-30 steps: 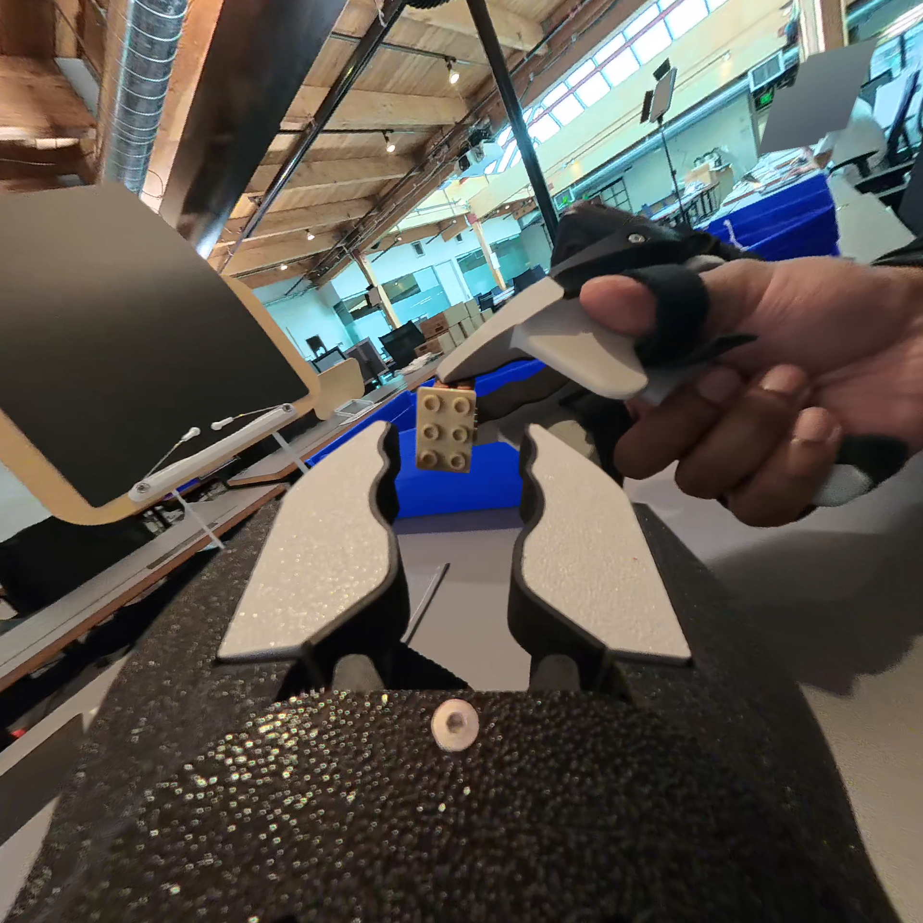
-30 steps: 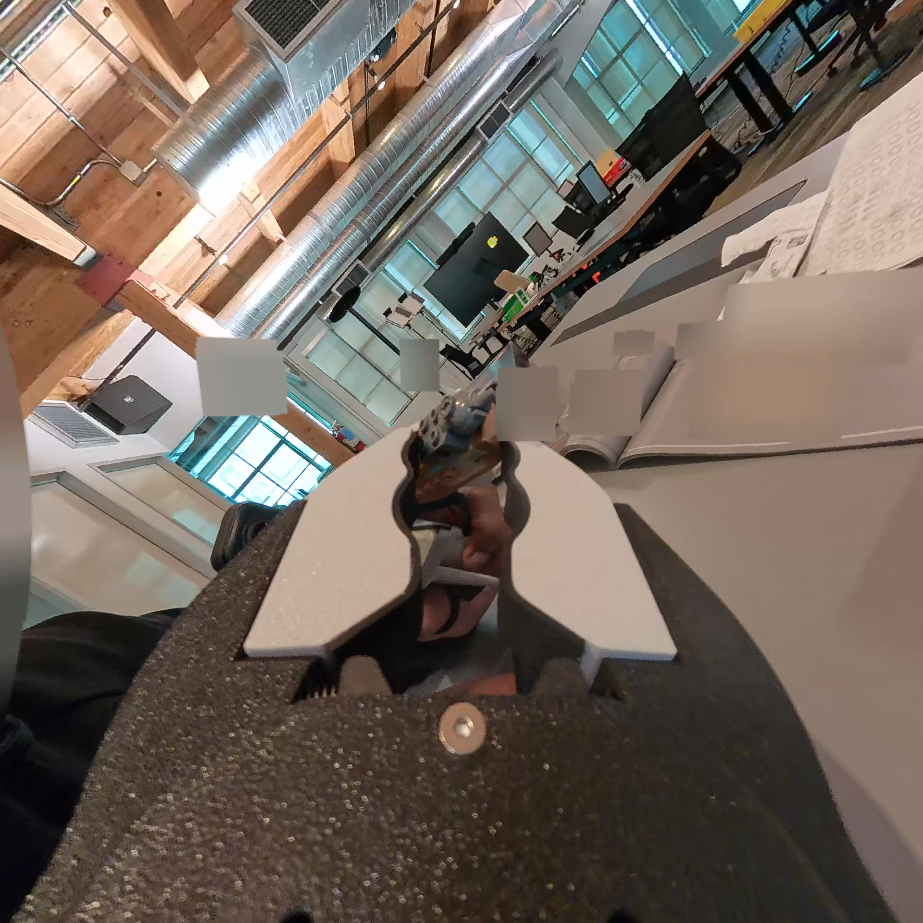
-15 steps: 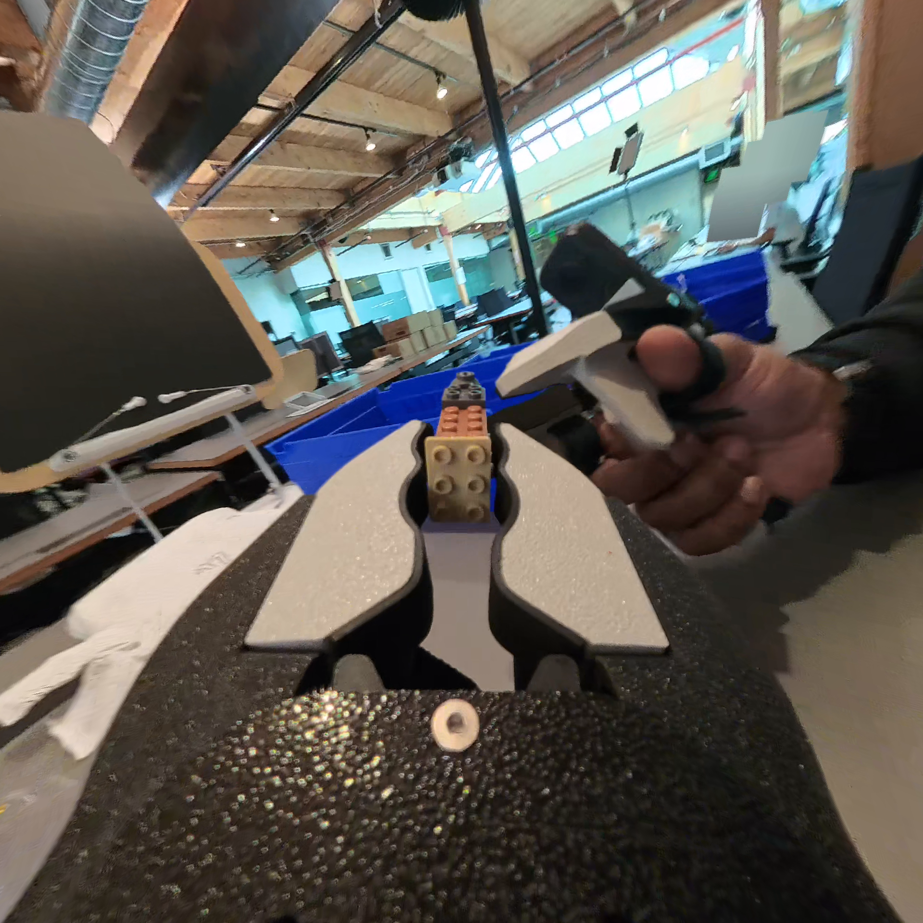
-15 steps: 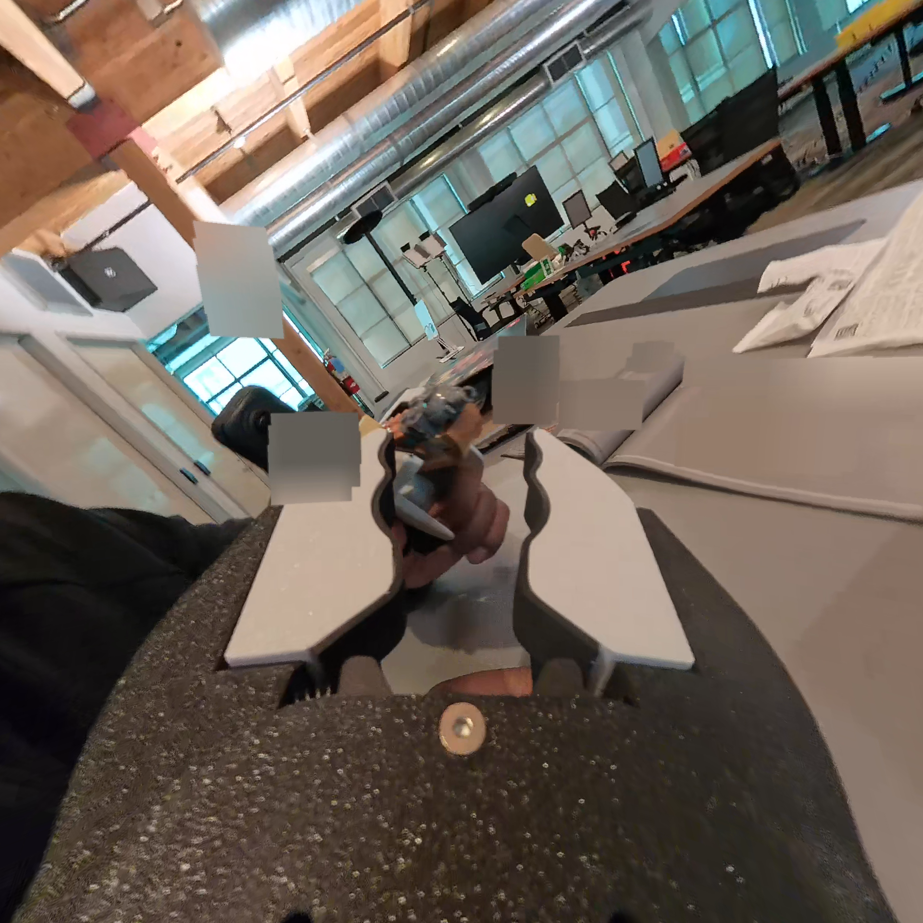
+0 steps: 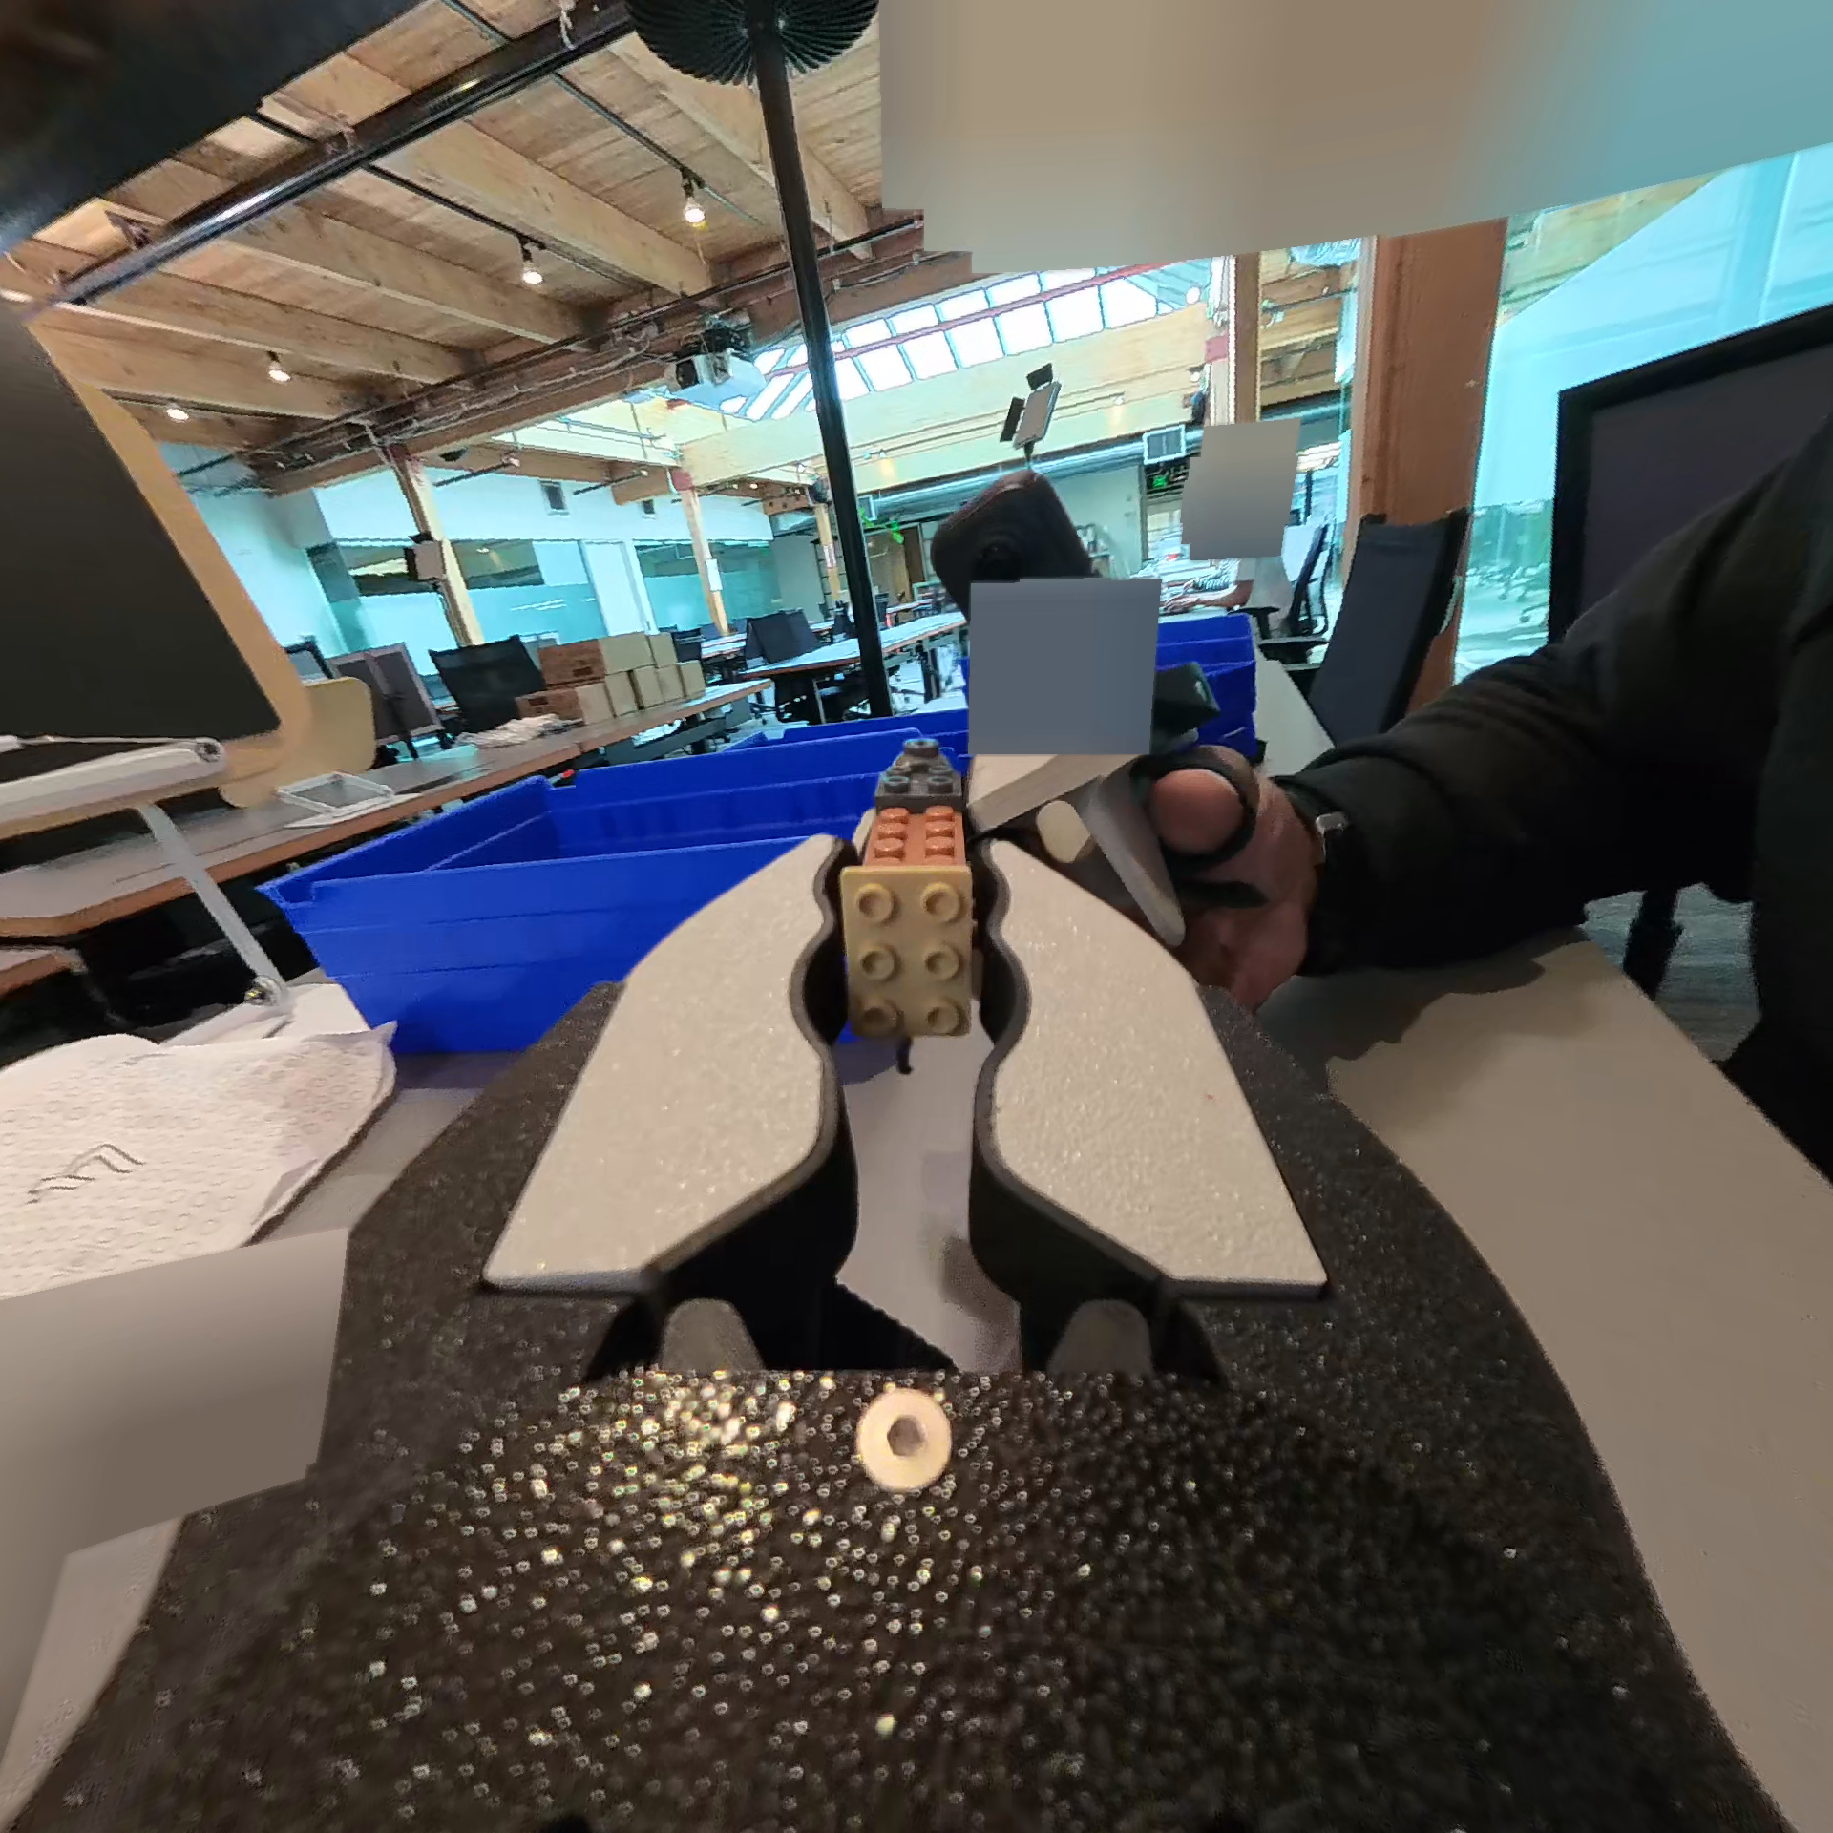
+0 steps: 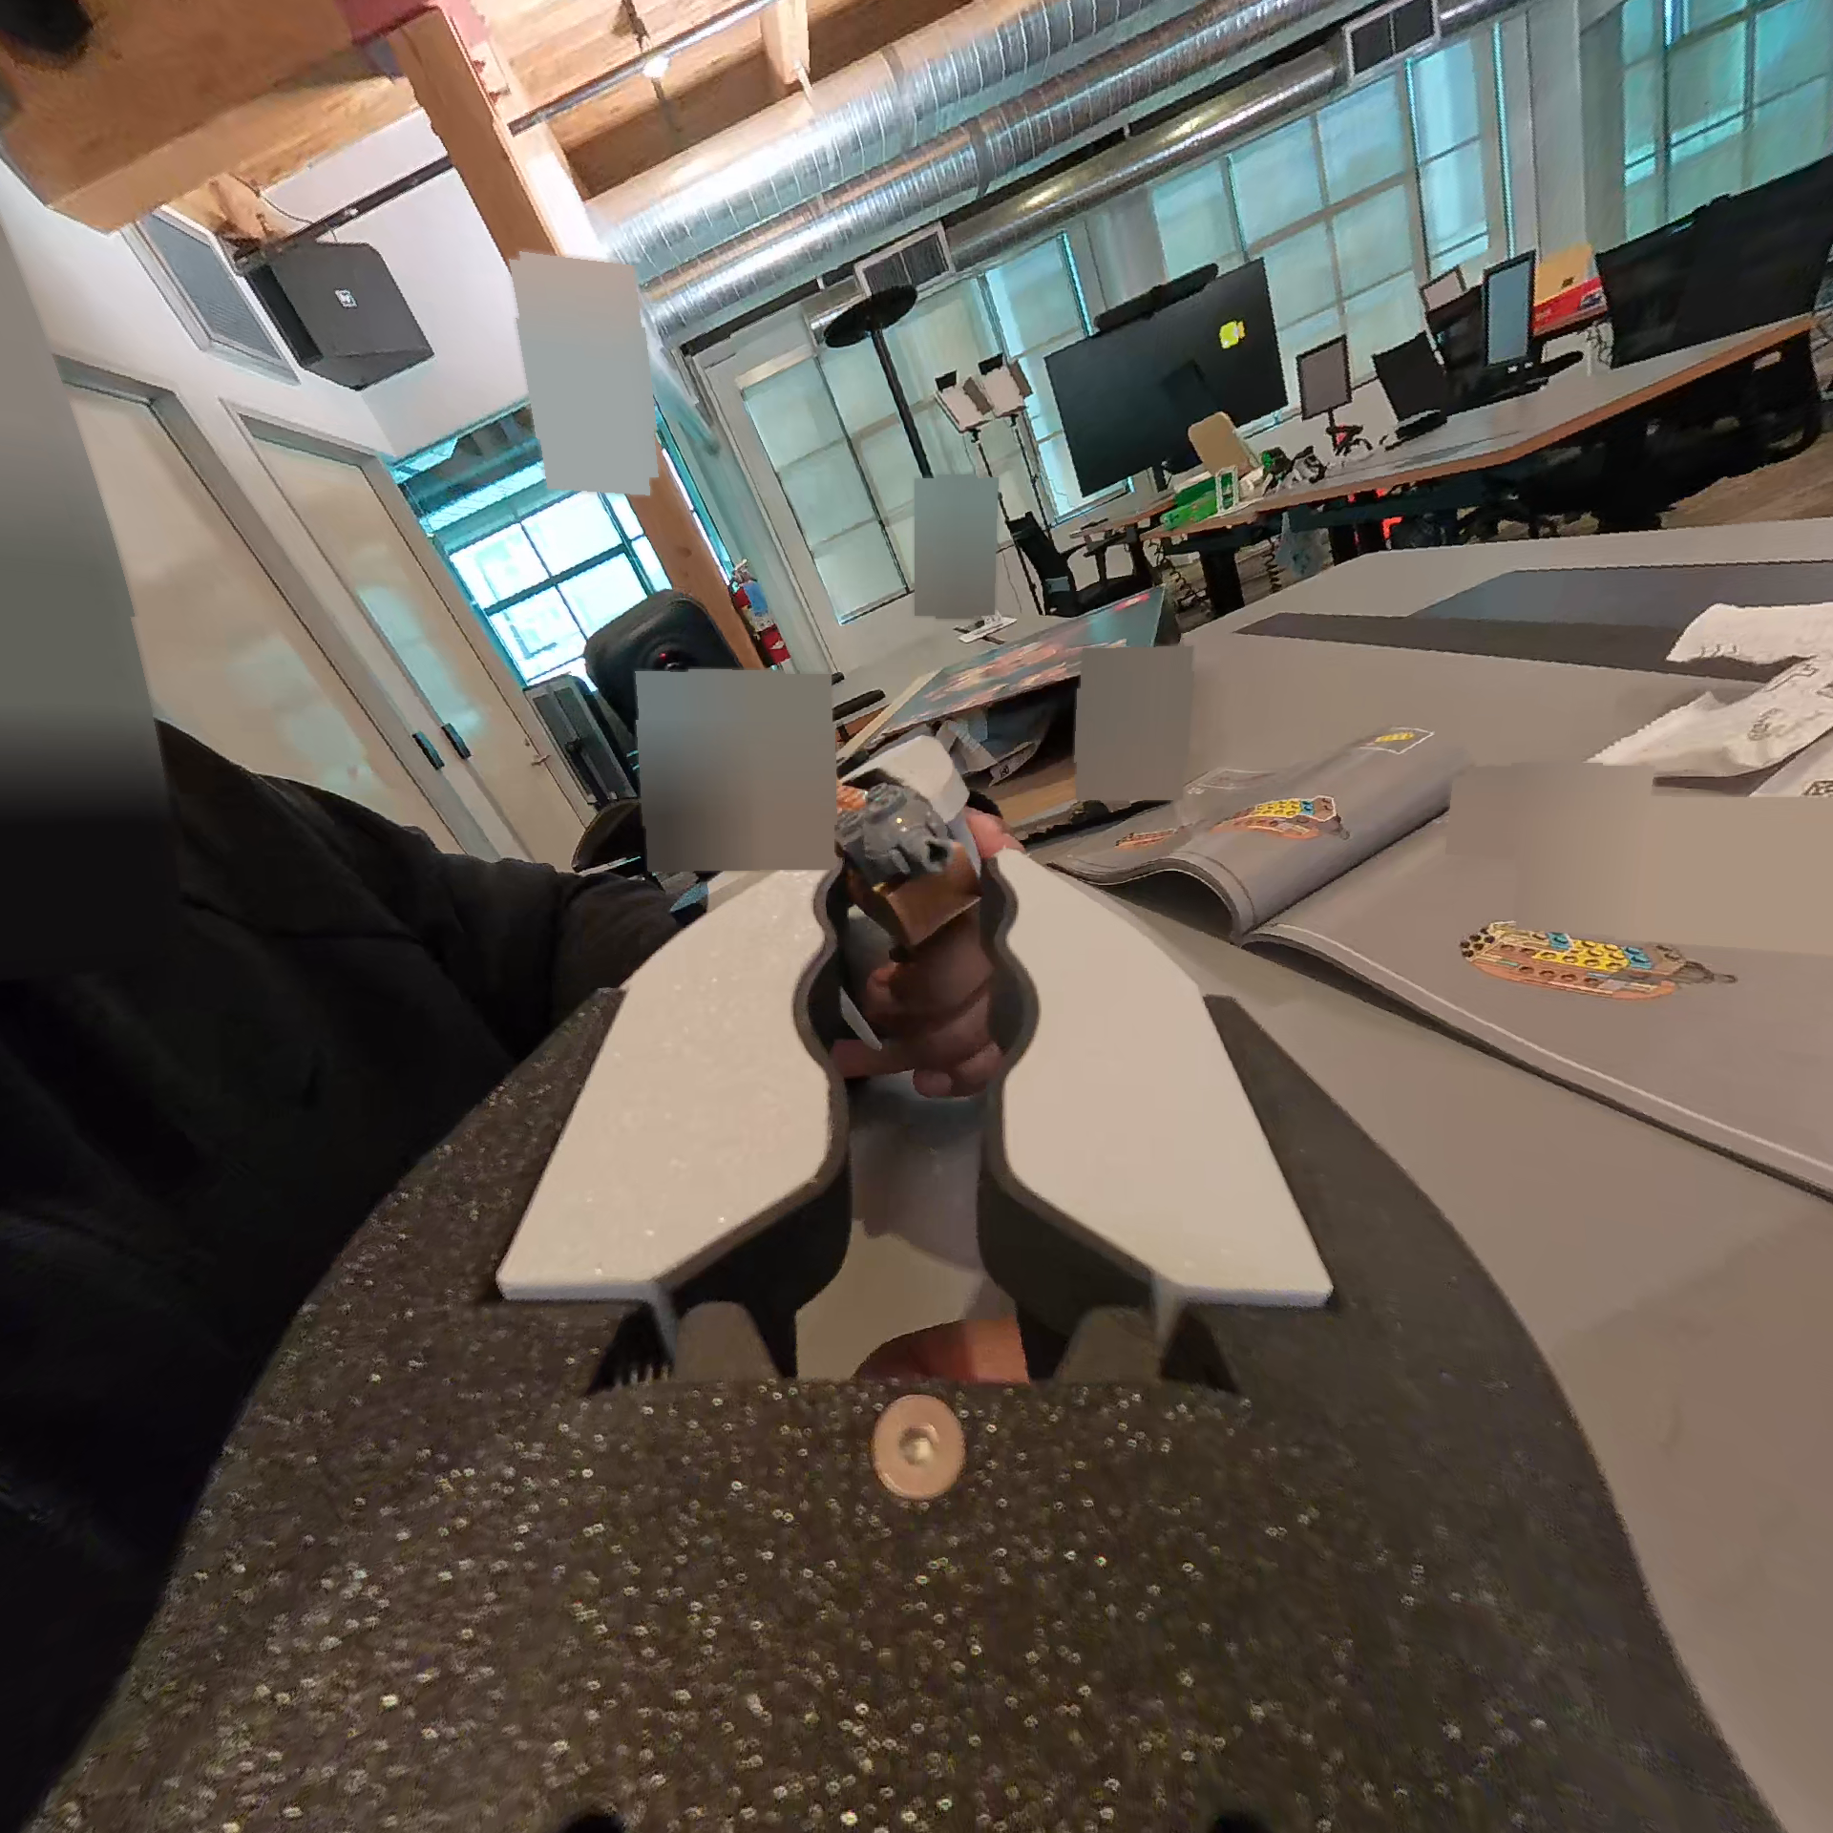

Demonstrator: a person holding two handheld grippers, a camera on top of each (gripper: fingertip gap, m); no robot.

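Two tongs in frame, both at one small brick stack. Left tongs (image 5: 911, 922) clamped on the brick stack (image 5: 911, 942): tan studded brick faces the camera, both pads pressed on its sides, an orange-brown brick behind it, a small dark grey piece (image 5: 917, 784) at the far end. Stack is held in the air above the grey tabletop (image 5: 1587, 1141), pointing away from the left camera. Right tongs (image 6: 913, 893) sit around the grey/brown end of the same stack (image 6: 908, 863); jaws narrowly parted, and I can't tell whether the pads actually press on it. In the left view one right finger (image 5: 1051, 794) lies just beside the grey piece, with the hand (image 5: 1240, 873) on the right tool's handle behind it. Blue bins (image 5: 555, 893) stand on the tabletop past the stack, and a crumpled white paper towel (image 5: 169, 1121) lies on the left. Right view shows an open instruction booklet (image 6: 1488, 952) lying flat on the tabletop to the right of the tongs, near but not touching.
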